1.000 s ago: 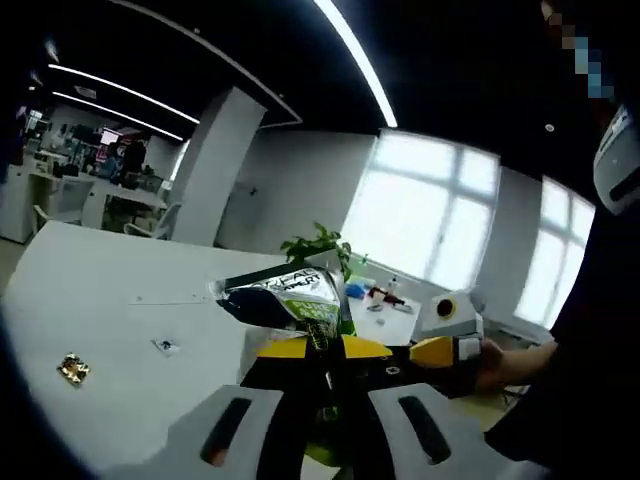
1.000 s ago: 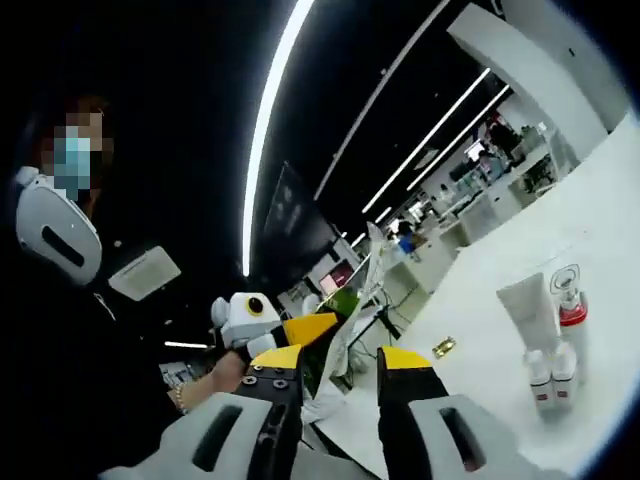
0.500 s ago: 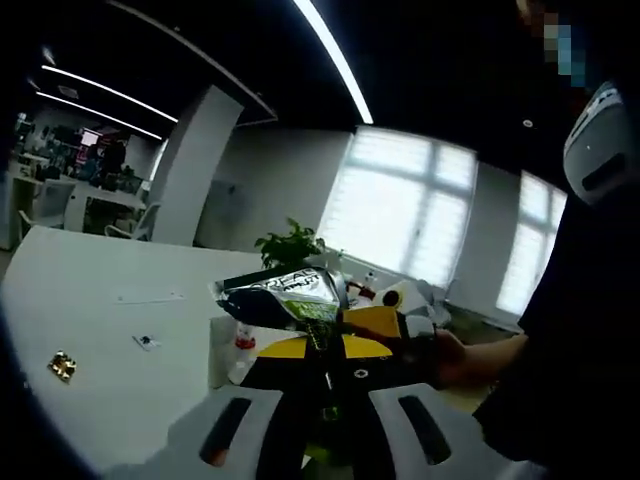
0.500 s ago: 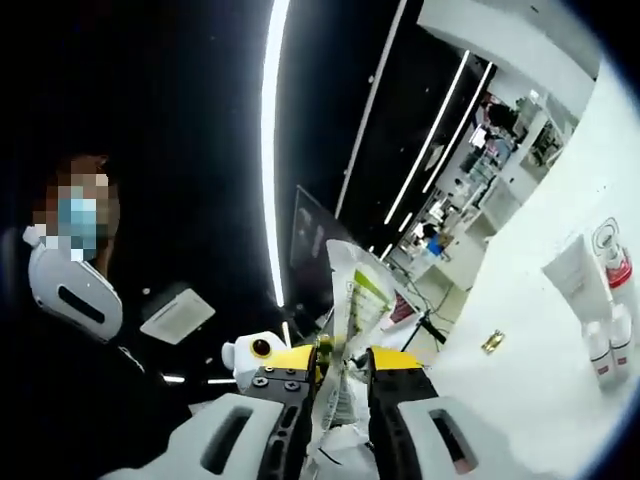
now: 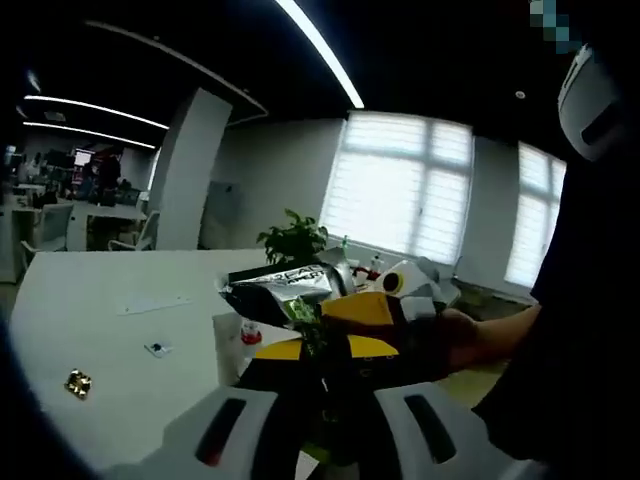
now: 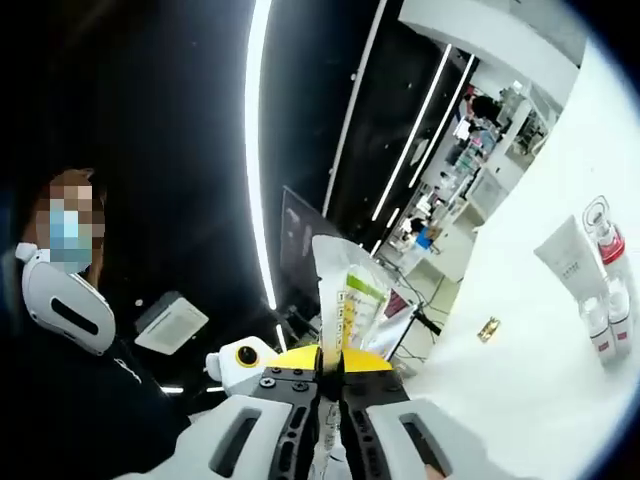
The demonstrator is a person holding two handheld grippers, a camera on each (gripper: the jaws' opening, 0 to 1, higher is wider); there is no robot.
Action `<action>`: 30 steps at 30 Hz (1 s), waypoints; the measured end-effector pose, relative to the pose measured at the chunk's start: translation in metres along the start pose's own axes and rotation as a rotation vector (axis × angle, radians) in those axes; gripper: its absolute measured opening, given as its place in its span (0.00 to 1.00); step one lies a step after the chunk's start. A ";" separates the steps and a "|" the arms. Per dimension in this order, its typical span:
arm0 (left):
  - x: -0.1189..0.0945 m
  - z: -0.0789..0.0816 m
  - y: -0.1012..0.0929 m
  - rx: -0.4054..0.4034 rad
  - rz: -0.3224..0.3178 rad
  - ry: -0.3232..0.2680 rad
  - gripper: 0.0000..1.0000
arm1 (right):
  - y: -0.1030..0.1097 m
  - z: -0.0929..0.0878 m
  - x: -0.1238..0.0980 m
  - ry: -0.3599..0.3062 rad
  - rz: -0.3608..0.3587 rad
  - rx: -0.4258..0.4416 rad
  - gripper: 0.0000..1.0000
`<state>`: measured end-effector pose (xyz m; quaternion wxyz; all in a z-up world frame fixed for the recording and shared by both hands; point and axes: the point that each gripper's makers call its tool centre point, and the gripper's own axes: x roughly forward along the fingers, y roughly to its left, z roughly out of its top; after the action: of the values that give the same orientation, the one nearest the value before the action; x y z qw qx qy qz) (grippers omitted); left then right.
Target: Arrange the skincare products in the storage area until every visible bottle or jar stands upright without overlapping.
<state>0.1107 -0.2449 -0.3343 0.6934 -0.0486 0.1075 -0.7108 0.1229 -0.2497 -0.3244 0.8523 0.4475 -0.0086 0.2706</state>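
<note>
In the left gripper view, my left gripper (image 5: 322, 350) has its yellow-tipped jaws pressed together on the lower edge of a sachet (image 5: 283, 291), a flat, glossy foil pack, silver and dark with a green patch, slightly crumpled. It rises straight out of the jaw tips and leans to the left of the view. Just beside it on the right I see the right gripper (image 5: 362, 309), its yellow tip touching the same pack, with a person's hand (image 5: 470, 338) behind it. Beyond lies the white table (image 5: 90, 340), smooth and matte, carrying a small gold, crinkled object (image 5: 77, 383) near its front edge. A leafy potted plant (image 5: 292, 240) stands past the sachet.

In the right gripper view, my right gripper (image 6: 331, 366) is clamped narrow on the sachet (image 6: 345, 300); here it reads pale and translucent with a green and yellow printed label, standing upright between the jaw tips. Well apart, on the table (image 6: 520, 370), a white squeeze tube (image 6: 572, 263) stands beside a red-collared pump bottle (image 6: 605, 240) and two small white bottles (image 6: 607, 320), all upright.
</note>
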 end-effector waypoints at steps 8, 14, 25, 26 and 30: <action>-0.019 0.010 0.009 -0.074 -0.021 -0.036 0.17 | 0.004 0.002 -0.009 0.026 0.014 0.002 0.00; -0.030 0.016 0.014 -0.225 -0.086 -0.083 0.38 | 0.030 0.001 -0.010 0.077 0.157 0.042 0.00; -0.030 0.046 -0.035 -0.464 -0.462 -0.189 0.31 | 0.073 0.011 -0.006 0.122 0.392 0.126 0.00; -0.031 0.049 -0.039 -0.482 -0.493 -0.198 0.24 | 0.070 0.014 -0.007 0.115 0.376 0.121 0.00; -0.022 0.043 -0.034 -0.483 -0.445 -0.168 0.19 | 0.064 0.016 -0.011 0.130 0.337 0.083 0.00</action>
<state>0.0874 -0.2257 -0.2836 0.4962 -0.2921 0.2020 -0.7922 0.0870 -0.2377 -0.2692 0.7744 0.4562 -0.0173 0.4381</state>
